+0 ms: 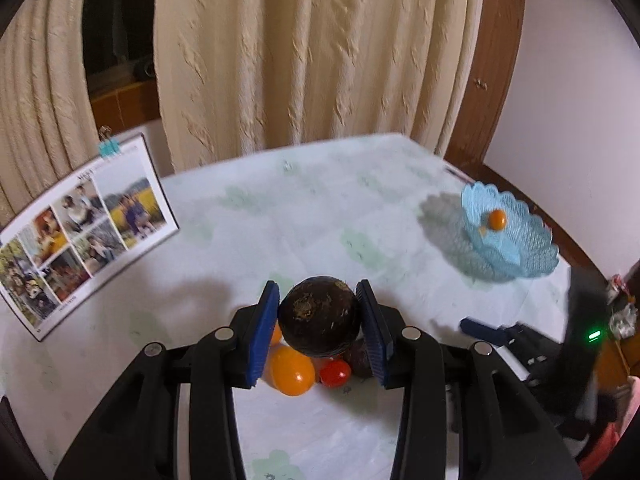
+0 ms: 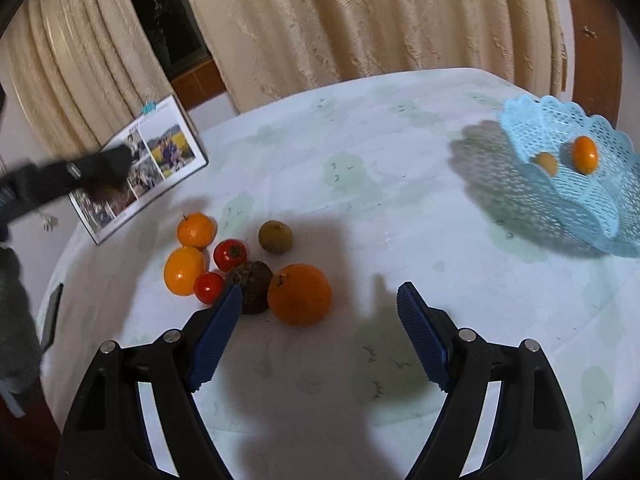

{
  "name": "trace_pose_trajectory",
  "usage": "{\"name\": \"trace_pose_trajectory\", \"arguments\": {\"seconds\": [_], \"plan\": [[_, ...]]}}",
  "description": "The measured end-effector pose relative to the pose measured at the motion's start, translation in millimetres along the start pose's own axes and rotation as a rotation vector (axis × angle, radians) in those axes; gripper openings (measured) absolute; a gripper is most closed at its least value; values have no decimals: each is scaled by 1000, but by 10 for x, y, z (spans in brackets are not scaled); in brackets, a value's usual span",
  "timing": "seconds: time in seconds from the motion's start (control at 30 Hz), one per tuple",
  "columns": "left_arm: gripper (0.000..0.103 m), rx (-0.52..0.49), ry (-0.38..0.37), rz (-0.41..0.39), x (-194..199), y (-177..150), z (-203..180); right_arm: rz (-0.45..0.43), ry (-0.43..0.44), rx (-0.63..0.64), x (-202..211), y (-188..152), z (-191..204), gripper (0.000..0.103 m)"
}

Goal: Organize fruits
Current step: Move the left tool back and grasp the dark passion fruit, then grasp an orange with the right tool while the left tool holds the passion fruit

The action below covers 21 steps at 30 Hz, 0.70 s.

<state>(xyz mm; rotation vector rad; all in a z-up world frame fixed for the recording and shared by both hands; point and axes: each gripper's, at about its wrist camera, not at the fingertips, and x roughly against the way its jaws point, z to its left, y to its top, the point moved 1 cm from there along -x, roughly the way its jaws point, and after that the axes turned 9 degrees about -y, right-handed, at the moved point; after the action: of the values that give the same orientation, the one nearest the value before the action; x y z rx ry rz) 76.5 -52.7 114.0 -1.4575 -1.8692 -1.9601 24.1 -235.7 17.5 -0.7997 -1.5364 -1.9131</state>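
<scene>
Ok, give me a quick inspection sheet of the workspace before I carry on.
Surface: table under a pale cloth with green prints.
Job's things: blue basket at right holding an orange fruit and a brownish one; loose pile of seven fruits, orange, red, brown and dark, mid-table.
Clutter: photo calendar standing at left.
Grippers: left tool shut on a dark round fruit above the pile; right tool open, empty.
Cables: nothing seen.
Surroundings: cream curtains, wooden door.
</scene>
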Motion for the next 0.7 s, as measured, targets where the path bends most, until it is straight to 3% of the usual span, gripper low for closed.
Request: {"name": "trace_pose_trajectory", "arguments": {"seconds": [0.23, 0.4, 0.7], "plan": [[40, -15, 46, -68, 215, 52, -44, 42, -15, 84, -195, 27, 196, 57], [41, -18, 53, -76, 232, 49, -57, 44, -30, 112, -243, 27, 238, 40], [40, -13, 67, -70, 196, 22, -63, 3, -24, 62, -89, 19, 165, 39]]}}
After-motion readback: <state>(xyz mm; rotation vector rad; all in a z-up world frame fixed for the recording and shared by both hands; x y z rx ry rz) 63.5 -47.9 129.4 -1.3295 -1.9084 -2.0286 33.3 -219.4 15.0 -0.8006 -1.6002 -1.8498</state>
